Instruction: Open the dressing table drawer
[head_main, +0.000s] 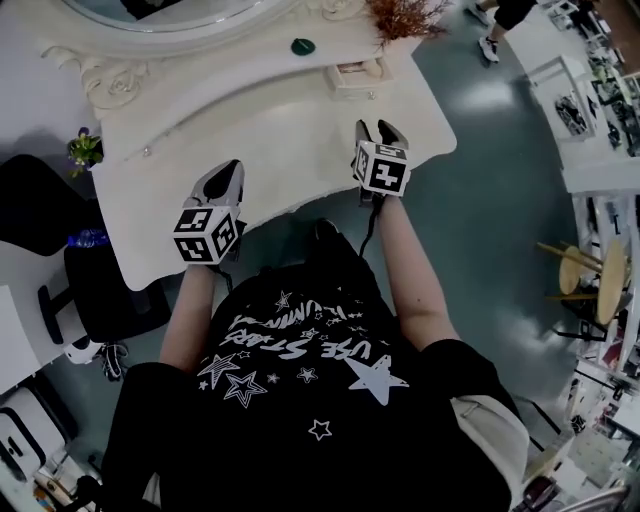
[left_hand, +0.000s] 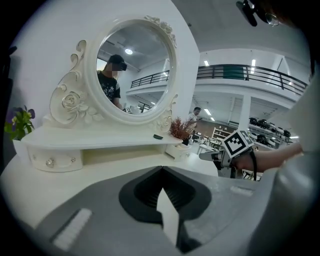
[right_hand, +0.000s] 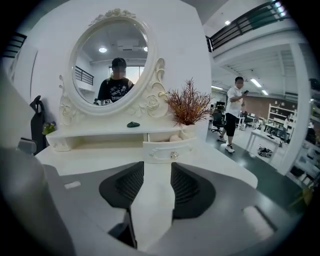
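The drawer (right_hand: 167, 150) sits at centre frame in the right gripper view, slightly pulled out above the desk (right_hand: 90, 160). It looks light, rigid and free-sliding, and its small knob (right_hand: 173, 155) is probably the best grip. The right tongs (right_hand: 157, 167) are spread and empty; the left tongs (left_hand: 161, 170) are pressed together.

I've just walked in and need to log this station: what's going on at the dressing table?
A person faces the white dressing table, holding tongs in each hand. The small right-hand drawer stands pulled out. Nothing touches it. The right tongs are open and empty, pointing at the drawer from across the tabletop. The left tongs are shut and empty, near the table's front edge.
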